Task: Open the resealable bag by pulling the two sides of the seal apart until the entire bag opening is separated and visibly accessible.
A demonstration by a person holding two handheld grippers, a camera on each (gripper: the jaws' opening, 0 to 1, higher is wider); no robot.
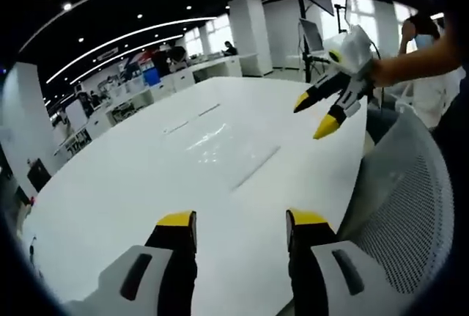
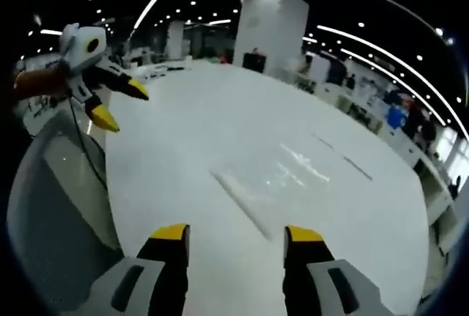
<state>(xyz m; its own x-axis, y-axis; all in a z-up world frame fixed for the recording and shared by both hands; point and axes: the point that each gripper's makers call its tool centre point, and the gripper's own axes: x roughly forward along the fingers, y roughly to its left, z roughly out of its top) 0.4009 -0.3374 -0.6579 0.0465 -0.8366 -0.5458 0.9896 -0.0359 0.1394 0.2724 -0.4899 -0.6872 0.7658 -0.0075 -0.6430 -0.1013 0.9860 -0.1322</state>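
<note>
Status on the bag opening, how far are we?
Not started. The bag lies flat on the white table, its seal apparently closed. Nothing is in hand: the left gripper and right gripper are both open, held above the table short of the bag. Everything is left: grip the two sides of the seal and pull them apart.

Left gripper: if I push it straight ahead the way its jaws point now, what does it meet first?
Probably the clear resealable bag lying flat on the white table. The left gripper is open and aimed at it, with bare tabletop between. Depth is unclear, so it may touch the table first.
</note>
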